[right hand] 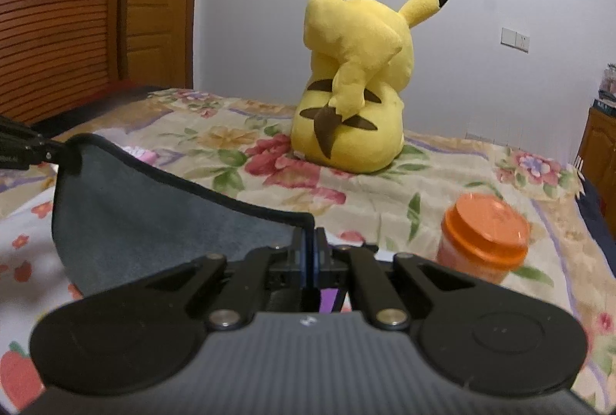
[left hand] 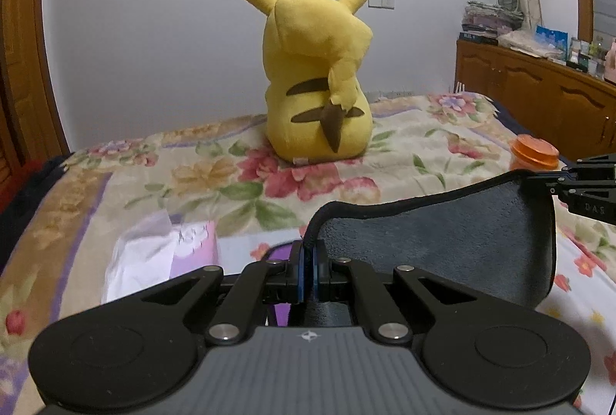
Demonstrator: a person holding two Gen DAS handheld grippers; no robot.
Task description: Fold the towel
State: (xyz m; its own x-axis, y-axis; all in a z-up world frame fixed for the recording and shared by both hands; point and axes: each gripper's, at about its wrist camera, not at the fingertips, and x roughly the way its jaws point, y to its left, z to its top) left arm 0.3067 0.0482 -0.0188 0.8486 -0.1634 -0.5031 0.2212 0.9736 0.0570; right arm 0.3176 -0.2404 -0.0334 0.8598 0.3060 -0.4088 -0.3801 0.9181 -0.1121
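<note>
Grey towel [left hand: 454,241] stretched above floral bed [left hand: 115,184], between two grippers. Left gripper [left hand: 308,261] pinching one corner, right gripper [right hand: 310,253] pinching other. Yellow plush [left hand: 315,76] beyond; orange-lidded jar [right hand: 485,238] near, contents unclear.

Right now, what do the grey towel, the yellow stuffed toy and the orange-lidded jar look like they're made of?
Towel: soft napped cloth, probably microfibre, matte and fuzzy, with a stitched black edge.
Yellow stuffed toy: short-pile plush fabric with a velvety sheen and sewn seams.
Orange-lidded jar: seemingly plastic; the lid is smooth and slightly translucent, though blur leaves that open.
</note>
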